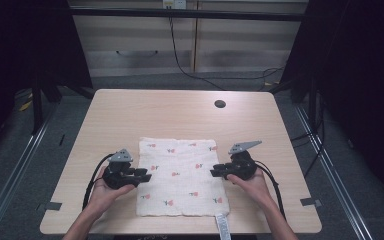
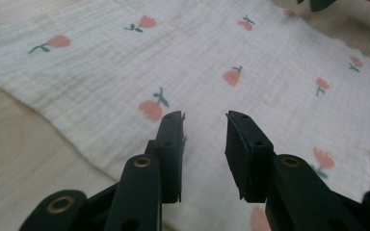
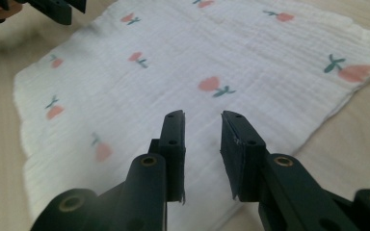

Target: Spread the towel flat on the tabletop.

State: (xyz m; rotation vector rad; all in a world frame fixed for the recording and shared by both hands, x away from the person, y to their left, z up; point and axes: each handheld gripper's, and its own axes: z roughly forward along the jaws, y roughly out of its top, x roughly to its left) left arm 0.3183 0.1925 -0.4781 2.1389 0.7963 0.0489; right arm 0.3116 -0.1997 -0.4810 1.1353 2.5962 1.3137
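- On the near half of the wooden table [image 1: 130, 107], a white muslin cloth [image 1: 180, 172] with pink tulip prints lies spread flat, one layer, a white tag [image 1: 222, 226] sticking out past its near edge.
- Left gripper [image 1: 141, 176] sits at the cloth's left edge, right gripper [image 1: 217, 172] at its right edge, tips facing each other across the cloth; likely lined up for a two-handed grab or fold.
- Left gripper [image 2: 204, 126]: jaws parted by a narrow gap, nothing between them, poised over the cloth just inside its edge; contact cannot be told.
- Right gripper [image 3: 202, 124]: same narrow gap, empty, over the cloth near its edge.
- Cloth unpinched so far, I judge.
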